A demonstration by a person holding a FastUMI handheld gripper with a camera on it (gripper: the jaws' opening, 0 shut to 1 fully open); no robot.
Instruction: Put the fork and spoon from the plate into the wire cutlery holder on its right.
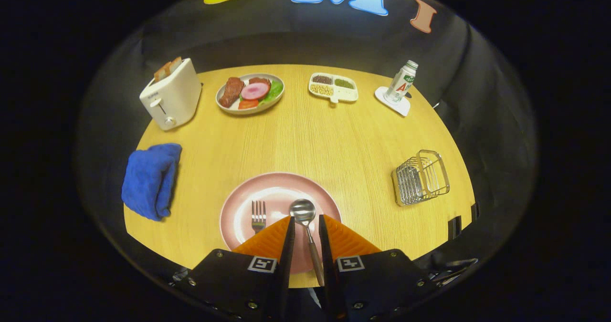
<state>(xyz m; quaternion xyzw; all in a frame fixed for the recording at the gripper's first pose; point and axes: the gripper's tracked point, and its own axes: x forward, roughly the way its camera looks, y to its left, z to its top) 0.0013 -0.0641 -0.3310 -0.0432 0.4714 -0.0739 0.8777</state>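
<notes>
A pink plate (238, 217) lies on the wooden table just ahead of my fingers. On its left half rests a fork (258, 215), tines pointing away, just left of my left finger. The spoon (303, 212) lies bowl-up on the plate; its brown handle runs back between my two fingers, close against the right one with a gap to the left one. My gripper (305, 219) is open and straddles that handle. The wire cutlery holder (421, 177) stands to the right of the plate, apart from it.
A blue cloth (150, 179) lies left of the plate. Along the far side of the table (310, 140) stand a white toaster (171, 95), a food plate (250, 93), a divided snack tray (333, 87) and a bottle (402, 81) on a coaster.
</notes>
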